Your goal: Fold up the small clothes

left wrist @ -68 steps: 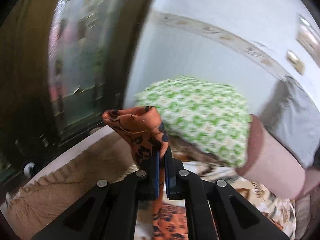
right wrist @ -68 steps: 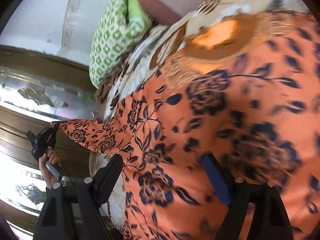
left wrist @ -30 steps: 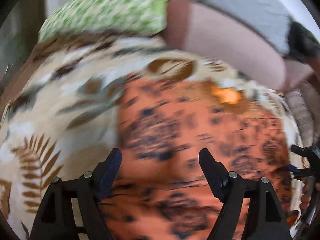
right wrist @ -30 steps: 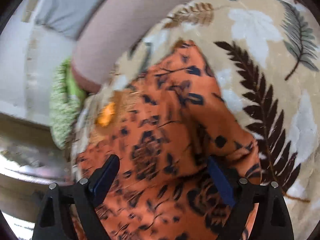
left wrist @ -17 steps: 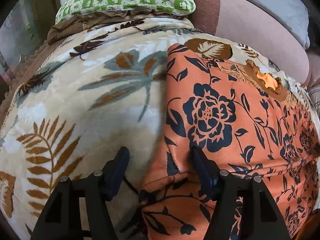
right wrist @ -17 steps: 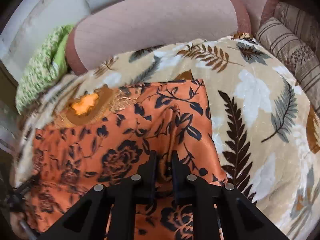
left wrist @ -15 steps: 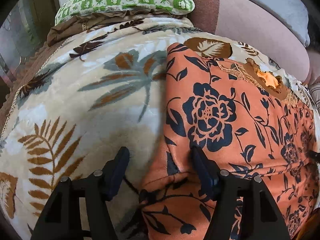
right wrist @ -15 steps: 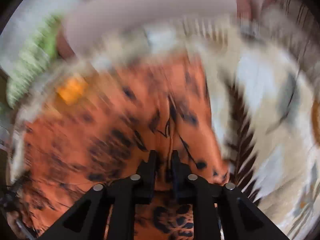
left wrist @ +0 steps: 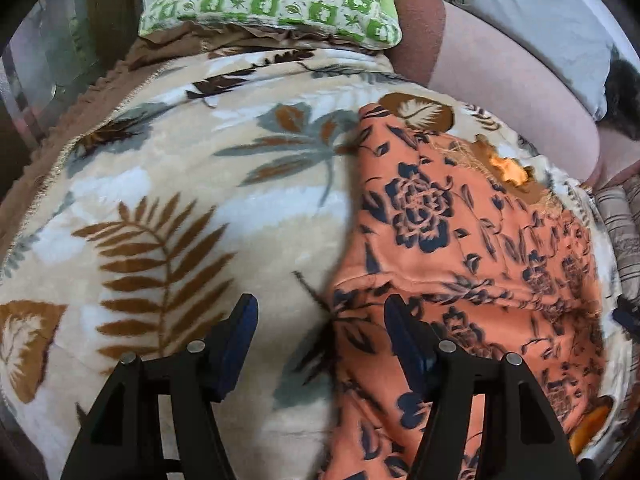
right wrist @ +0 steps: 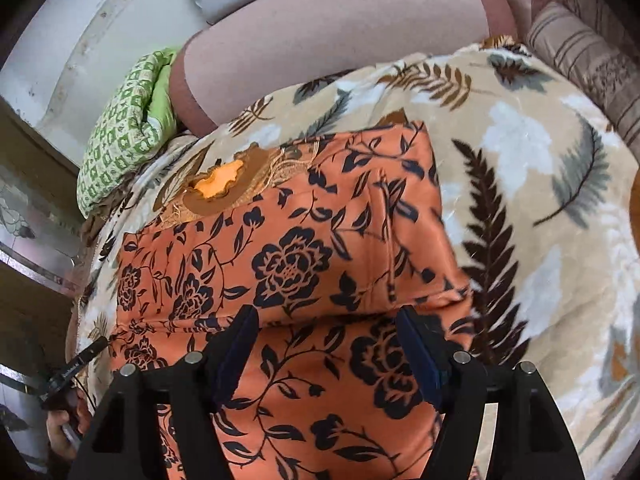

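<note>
An orange garment with a dark floral print [left wrist: 460, 240] lies on a leaf-patterned blanket [left wrist: 180, 200], with its near part folded over the rest. Its embroidered neckline [right wrist: 224, 184] points to the far side. My left gripper [left wrist: 318, 316] is open and empty, over the garment's left edge near the fold. My right gripper [right wrist: 326, 326] is open and empty, just above the folded edge [right wrist: 320, 312] of the garment [right wrist: 300, 248]. The left gripper also shows at the lower left of the right wrist view [right wrist: 76, 372], its jaws hidden.
A green checked pillow [left wrist: 276, 0] lies at the far end of the blanket. A pink bolster [right wrist: 340, 36] and a grey pillow [left wrist: 540, 12] sit behind the garment. A striped cushion [right wrist: 592, 64] is at the right. A dark wood and glass headboard [right wrist: 28, 220] runs along the left.
Both grippers laid the garment on the blanket and let go. The right gripper, shut on a fold half a second ago, is now open. The left gripper has drawn back slightly.
</note>
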A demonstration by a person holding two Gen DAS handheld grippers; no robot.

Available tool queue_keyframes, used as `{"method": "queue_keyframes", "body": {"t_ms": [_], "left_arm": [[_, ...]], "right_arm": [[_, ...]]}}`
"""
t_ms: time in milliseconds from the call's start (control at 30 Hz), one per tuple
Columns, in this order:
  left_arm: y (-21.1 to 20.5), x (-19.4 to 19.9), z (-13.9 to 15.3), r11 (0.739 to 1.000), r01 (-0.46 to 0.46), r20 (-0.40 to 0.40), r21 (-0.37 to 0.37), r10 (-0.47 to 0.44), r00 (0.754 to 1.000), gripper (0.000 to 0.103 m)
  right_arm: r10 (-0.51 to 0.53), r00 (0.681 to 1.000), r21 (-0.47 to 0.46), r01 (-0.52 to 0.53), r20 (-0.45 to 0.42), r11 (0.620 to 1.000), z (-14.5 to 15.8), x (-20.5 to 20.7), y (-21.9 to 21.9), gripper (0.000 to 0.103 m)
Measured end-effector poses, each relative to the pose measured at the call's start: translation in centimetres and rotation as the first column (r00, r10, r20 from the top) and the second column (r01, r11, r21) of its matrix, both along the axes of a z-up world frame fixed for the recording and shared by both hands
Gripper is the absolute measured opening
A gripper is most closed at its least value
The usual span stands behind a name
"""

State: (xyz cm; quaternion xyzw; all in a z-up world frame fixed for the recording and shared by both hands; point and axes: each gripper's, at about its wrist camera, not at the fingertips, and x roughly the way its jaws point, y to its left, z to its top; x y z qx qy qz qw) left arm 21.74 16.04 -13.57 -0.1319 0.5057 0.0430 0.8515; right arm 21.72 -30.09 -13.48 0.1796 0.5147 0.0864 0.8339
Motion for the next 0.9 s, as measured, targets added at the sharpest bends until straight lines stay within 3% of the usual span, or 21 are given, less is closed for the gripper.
{"method": "queue_keyframes", "body": {"t_ms": [100,200,233,333,400,433,467,533,567,633,700,800,833,867,900], "left_arm": [[-0.7,2.3,1.2,0.997,0.054,0.052,-0.053,-0.051,0.997,0.067],[-1.8,6.6,1.7,0.997,0.074,0.082,0.017,-0.075,0.994,0.067],[-2.1,7.9,1.2,0.996,0.086,0.069,0.032,-0.088,0.994,0.067],[-1.7,11.7,-3.0,0.99,0.088,-0.082,0.106,-0.08,0.993,0.067],[-0.9,11.7,-3.7,0.99,0.107,-0.049,0.09,-0.103,0.994,0.07],[-0.8,11.4,-3.5,0.986,0.124,-0.038,0.108,-0.121,0.992,0.07],[-0.7,11.0,-3.2,0.984,0.126,-0.029,0.129,-0.123,0.992,0.07],[0.1,10.4,-2.5,0.981,0.089,-0.014,0.174,-0.088,0.996,0.068],[0.6,10.1,-1.8,0.984,0.064,0.004,0.166,-0.066,0.998,0.064],[1.6,9.8,-0.3,0.994,0.025,0.059,0.103,-0.031,0.998,0.062],[1.2,10.2,0.7,0.997,0.043,0.1,0.058,-0.049,0.994,0.062],[-1.2,12.1,-1.1,0.985,0.106,0.051,0.135,-0.114,0.992,0.062],[-1.2,13.1,-2.9,0.977,0.079,-0.02,0.197,-0.077,0.997,0.068],[-0.7,13.6,-4.0,0.982,0.033,-0.044,0.183,-0.026,0.999,0.077],[0.1,13.5,-4.0,0.989,-0.021,-0.016,0.147,0.024,1.0,0.078]], "right_arm": [[0.015,1.0,0.039,-0.015,0.004,0.999,-0.7,0.8,0.8,0.074],[0.024,1.0,0.094,-0.024,0.008,0.995,-1.5,2.3,1.1,0.074],[0.022,1.0,0.112,-0.022,0.008,0.993,-1.8,2.8,1.0,0.074],[0.011,1.0,0.233,-0.01,-0.002,0.972,-3.3,4.9,-0.3,0.074],[0.006,1.0,0.307,0.002,-0.025,0.952,-4.7,6.0,-1.7,0.074],[-0.04,0.998,0.32,0.056,-0.056,0.946,-6.0,6.4,-3.1,0.074],[-0.078,0.994,0.396,0.101,-0.073,0.913,-7.1,6.5,-4.6,0.074],[-0.141,0.984,0.574,0.179,-0.111,0.799,-8.3,6.2,-7.3,0.074],[-0.146,0.983,0.58,0.183,-0.11,0.794,-7.9,6.1,-7.6,0.074],[-0.112,0.993,0.56,0.119,-0.046,0.82,-6.0,6.5,-7.3,0.076],[-0.084,0.996,0.557,0.078,-0.015,0.827,-4.7,7.9,-6.7,0.076],[-0.086,0.996,0.526,0.079,-0.011,0.847,-5.1,11.1,-6.3,0.079],[-0.107,0.992,0.475,0.125,-0.064,0.871,-6.7,12.4,-6.6,0.079],[-0.147,0.982,0.452,0.186,-0.119,0.873,-8.0,12.9,-7.0,0.077],[-0.183,0.974,0.503,0.224,-0.129,0.835,-8.5,12.7,-7.6,0.076]]}}
